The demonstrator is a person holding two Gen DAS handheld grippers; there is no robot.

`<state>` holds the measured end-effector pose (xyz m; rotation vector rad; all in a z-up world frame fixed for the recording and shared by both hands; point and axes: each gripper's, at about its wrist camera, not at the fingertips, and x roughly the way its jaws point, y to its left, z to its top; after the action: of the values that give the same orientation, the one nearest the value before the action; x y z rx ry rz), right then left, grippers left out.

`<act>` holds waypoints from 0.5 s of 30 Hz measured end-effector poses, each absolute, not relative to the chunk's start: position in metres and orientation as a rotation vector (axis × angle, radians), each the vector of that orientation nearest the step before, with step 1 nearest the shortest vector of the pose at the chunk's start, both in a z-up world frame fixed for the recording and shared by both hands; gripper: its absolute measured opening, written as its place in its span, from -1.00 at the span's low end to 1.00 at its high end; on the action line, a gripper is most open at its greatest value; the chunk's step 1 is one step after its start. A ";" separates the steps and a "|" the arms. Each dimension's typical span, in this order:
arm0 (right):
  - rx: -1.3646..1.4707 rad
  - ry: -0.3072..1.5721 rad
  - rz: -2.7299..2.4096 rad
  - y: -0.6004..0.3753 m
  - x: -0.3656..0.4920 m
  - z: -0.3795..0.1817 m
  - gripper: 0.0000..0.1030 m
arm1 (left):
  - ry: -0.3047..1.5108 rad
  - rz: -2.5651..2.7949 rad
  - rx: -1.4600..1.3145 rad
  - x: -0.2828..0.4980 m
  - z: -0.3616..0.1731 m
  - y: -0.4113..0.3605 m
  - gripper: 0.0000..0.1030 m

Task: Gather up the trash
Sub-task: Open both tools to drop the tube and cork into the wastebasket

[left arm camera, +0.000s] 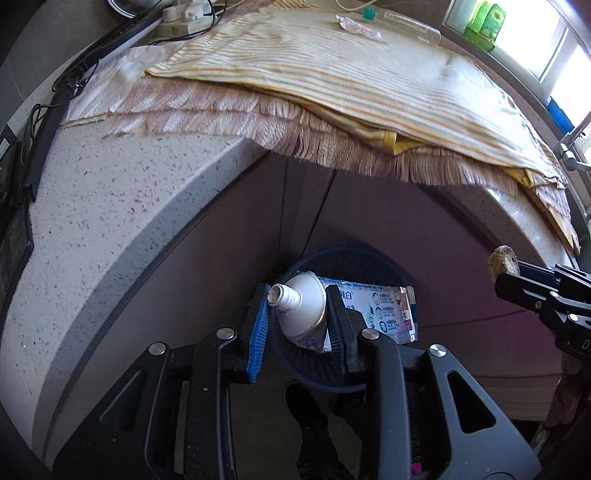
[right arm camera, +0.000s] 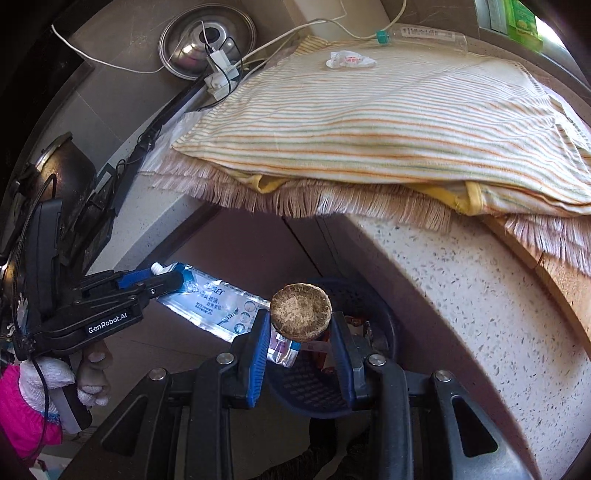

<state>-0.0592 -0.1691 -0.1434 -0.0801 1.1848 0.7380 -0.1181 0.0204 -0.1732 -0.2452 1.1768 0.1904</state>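
A: Start at the left gripper (left arm camera: 299, 314). How do its jaws stand?

B: Narrowed and clamped on a toothpaste tube (left arm camera: 373, 310), gripping the white conical shoulder just behind the open, capless nozzle. The flattened, crinkled foil body with printed panels sticks out to the side of the pads.

A: And the right gripper (right arm camera: 300, 325)?

B: Also partly closed, pinching a round, flat brown disc (right arm camera: 300, 312) by its edges. Its face is rough and mottled, crumbly looking; possibly a biscuit or a cork lid, I cannot tell which.

A: What lies under them?

B: A dark blue plastic basket bin (right arm camera: 314, 384) with a perforated mesh wall, standing on the floor against the cabinet front. Both grippers hang above it. There seems to be some red and white packaging inside, though that part is half hidden.

A: Further out?

B: A speckled white stone countertop (left arm camera: 110, 221) with a rounded edge. On it lie a fringed beige mat (left arm camera: 332, 147) and a striped cloth (left arm camera: 332, 74) in thin orange and green lines. At the far side of the cloth sits a crumpled white wrapper (right arm camera: 349, 59), and beyond it a clear plastic tube with a teal cap (right arm camera: 424, 35).

A: Anything of the person?

B: A hand (right arm camera: 92, 376) in a white knitted glove holds the left gripper's handle, beside a pink sleeve (right arm camera: 22, 413).
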 end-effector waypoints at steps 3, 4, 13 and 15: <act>-0.108 1.202 0.740 -0.168 -0.064 -0.155 -0.36 | 1.206 0.185 -0.245 -0.117 -0.189 0.014 -0.44; -0.115 1.207 0.740 -0.167 -0.065 -0.158 -0.36 | 1.214 0.185 -0.246 -0.116 -0.194 0.013 -0.44; -0.170 1.231 0.732 -0.164 -0.069 -0.182 -0.35 | 1.270 0.181 -0.233 -0.110 -0.225 -0.004 -0.44; -0.177 1.240 0.728 -0.164 -0.068 -0.187 -0.34 | 1.279 0.181 -0.232 -0.110 -0.230 -0.006 -0.44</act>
<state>-0.0684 -0.1638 -0.1866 -0.1773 1.2398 0.7277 -0.1099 -0.0058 -0.2301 -0.2321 1.2793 0.1814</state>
